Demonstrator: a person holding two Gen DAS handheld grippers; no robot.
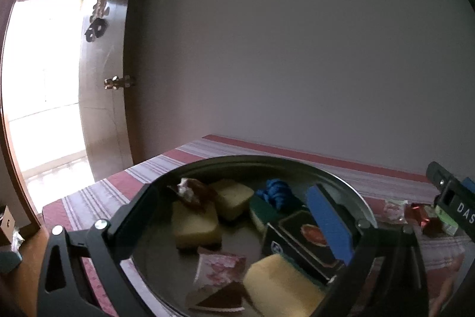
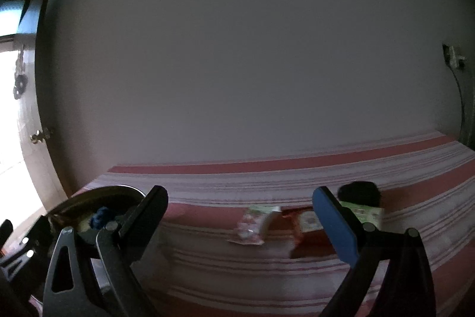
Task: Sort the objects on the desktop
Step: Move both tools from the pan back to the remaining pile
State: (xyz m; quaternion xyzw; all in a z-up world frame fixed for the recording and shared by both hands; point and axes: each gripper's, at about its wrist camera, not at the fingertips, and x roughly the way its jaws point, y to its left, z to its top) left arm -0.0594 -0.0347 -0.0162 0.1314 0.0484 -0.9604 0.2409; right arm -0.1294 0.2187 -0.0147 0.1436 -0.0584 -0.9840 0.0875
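Near the left edge of the striped tabletop (image 2: 267, 266), a round tray (image 1: 341, 177) holds sponges and packets. Both grippers, left (image 1: 228, 216) and right (image 2: 240, 213), gape empty; loose packets (image 2: 252, 225) lie toward the right.

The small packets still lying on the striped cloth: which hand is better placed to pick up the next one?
Probably the right. Its open, empty tool faces the pink-and-white packet on the striped cloth, while the left tool hangs over the round metal pan.
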